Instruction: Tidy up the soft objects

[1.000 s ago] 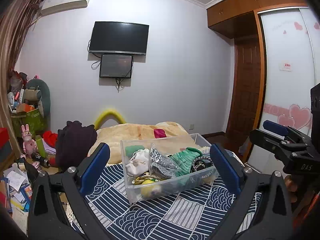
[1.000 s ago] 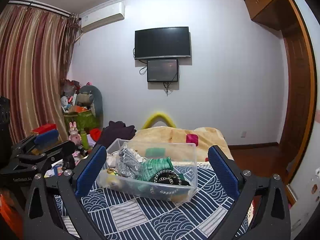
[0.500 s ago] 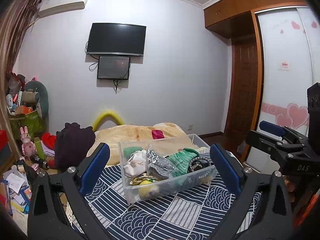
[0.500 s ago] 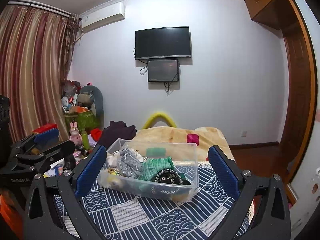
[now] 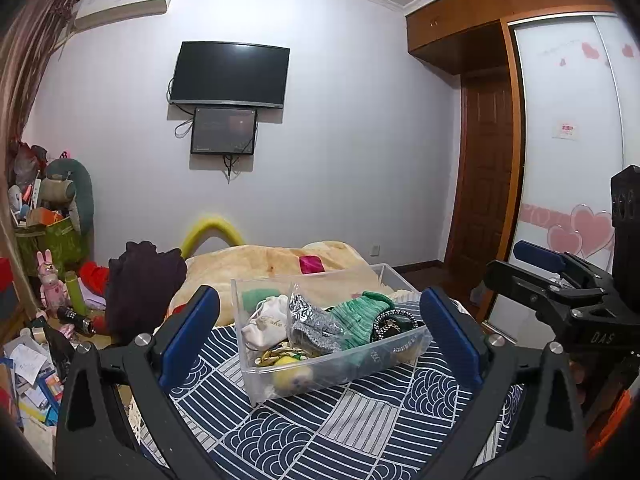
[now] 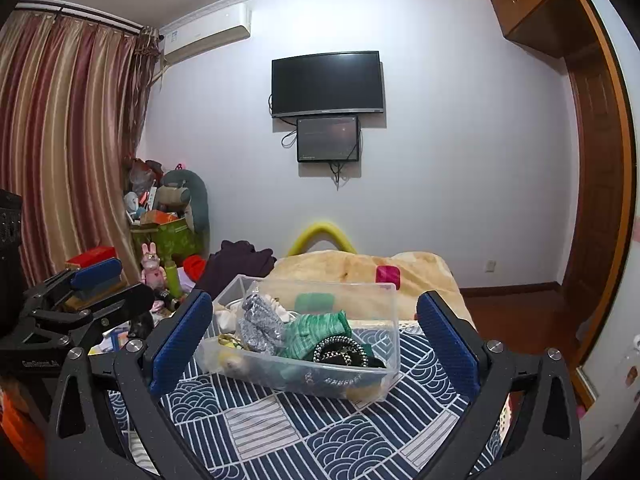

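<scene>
- Left view: left tongs [image 5: 320,336] spread wide, empty; heart-patterned wardrobe [image 5: 568,200] far right.
- Right view: right tongs [image 6: 316,340] likewise apart around clear bin [image 6: 304,372]; striped curtain [image 6: 68,140] left.

Evenly lit by cool, diffuse indoor light, source out of frame; soft shadow under the television [image 6: 328,83] on the pale wall [image 5: 352,152]; faint glare on the wardrobe door [image 5: 568,184]; sharp at centre; heavy fisheye bending and dark vignetting at the corners.
</scene>
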A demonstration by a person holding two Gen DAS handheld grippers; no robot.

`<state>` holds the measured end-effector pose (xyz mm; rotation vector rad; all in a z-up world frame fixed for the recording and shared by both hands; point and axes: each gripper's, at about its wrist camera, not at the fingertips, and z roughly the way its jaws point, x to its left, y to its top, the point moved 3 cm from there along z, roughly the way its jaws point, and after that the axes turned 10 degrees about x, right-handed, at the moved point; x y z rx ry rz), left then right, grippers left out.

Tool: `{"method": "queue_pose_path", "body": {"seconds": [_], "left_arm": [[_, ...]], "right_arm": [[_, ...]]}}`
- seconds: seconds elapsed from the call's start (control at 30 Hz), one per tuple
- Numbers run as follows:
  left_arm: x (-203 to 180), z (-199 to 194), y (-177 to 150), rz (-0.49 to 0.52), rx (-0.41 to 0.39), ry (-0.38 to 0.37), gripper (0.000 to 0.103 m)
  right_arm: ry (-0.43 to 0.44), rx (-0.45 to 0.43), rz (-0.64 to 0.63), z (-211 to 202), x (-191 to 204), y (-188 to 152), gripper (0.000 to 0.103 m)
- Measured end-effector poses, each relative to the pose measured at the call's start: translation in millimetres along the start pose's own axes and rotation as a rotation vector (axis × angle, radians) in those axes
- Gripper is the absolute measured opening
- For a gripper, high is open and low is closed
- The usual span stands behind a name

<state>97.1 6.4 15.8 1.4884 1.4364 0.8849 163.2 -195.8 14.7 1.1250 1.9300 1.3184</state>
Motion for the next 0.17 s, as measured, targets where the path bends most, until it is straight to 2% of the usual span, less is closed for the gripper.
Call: {"method": "queue_pose_path", "body": {"seconds": [0.17], "left_arm": [[-0.7,0.4,0.1,-0.003,0.005,-0.008,0.102]], "right_arm": [[0.005,0.010,-0.002,2.6,1.6,-0.8,0.102]]}}
